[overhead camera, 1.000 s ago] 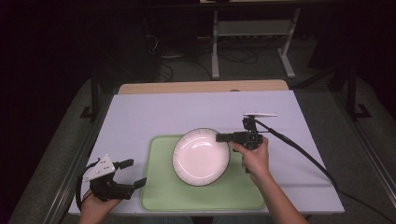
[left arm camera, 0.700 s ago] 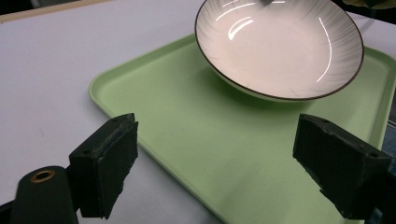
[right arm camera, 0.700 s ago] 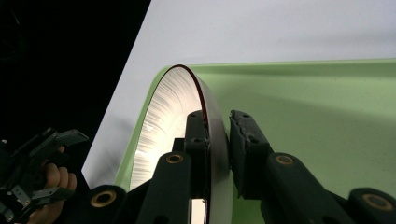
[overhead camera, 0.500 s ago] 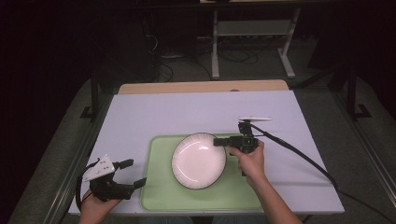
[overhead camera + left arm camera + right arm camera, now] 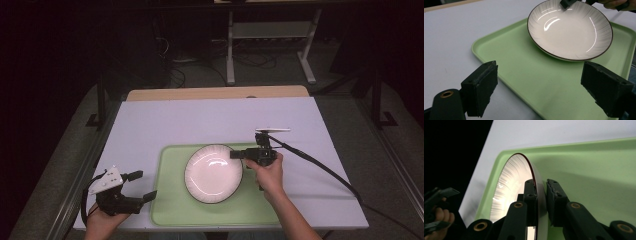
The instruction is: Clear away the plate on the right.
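A: Green plastic, item one: the tray [image 5: 170,212], flat on the white table [image 5: 200,120]. What do we log on it?

B: One white plate [image 5: 214,173] with a dark rim. We record it over the tray's middle, its right edge pinched by the right gripper [image 5: 239,154]; in the right gripper view the jaws press on the rim from both sides [image 5: 539,195].

A: Change since a second ago?

B: We note that the plate has come towards the person and a little to the left, from the tray's far right part to its centre. The jaws have just closed slightly further on the rim.

A: Resting or carried?

B: In the left gripper view the near side appears to touch the tray while the gripped side sits higher [image 5: 571,30]; we judge it tilted, not yet released.

A: Item two, the left gripper [image 5: 139,186]?

B: Jaws spread wide, nothing between them, parked at the tray's near left corner. It has kept its place.

A: Meaning for the work?

B: We judge the placement nearly done; lowering and letting go remain.
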`<state>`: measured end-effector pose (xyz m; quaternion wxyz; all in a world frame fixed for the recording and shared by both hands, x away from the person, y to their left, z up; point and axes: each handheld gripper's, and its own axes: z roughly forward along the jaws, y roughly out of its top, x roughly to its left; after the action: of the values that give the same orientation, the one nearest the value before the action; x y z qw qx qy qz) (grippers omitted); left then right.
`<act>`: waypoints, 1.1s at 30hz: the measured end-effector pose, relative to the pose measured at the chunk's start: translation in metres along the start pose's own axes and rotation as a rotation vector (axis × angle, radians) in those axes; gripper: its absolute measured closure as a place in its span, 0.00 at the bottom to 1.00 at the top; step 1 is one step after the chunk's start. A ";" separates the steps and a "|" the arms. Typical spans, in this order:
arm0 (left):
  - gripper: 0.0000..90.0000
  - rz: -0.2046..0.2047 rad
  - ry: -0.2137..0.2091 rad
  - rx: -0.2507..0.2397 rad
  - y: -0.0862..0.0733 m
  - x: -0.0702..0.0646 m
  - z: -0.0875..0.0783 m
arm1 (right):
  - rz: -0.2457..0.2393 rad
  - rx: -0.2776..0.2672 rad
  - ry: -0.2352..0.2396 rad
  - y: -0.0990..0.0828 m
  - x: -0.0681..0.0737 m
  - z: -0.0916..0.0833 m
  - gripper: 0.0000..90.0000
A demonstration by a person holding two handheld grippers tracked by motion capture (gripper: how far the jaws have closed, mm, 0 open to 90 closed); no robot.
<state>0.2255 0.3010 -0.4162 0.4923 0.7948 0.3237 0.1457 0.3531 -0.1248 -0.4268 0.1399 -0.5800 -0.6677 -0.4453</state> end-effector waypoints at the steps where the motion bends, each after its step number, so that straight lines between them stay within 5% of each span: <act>1: 0.16 0.000 0.000 0.000 0.000 0.000 0.000 | -0.003 0.002 -0.009 0.000 -0.001 0.000 0.88; 33: 0.16 -0.003 0.001 0.001 0.000 0.000 0.000 | 0.009 0.006 -0.054 -0.014 -0.017 0.001 0.90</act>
<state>0.2255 0.3010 -0.4166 0.4917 0.7946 0.3251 0.1453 0.3453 -0.1341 -0.4451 0.1254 -0.5945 -0.6699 -0.4268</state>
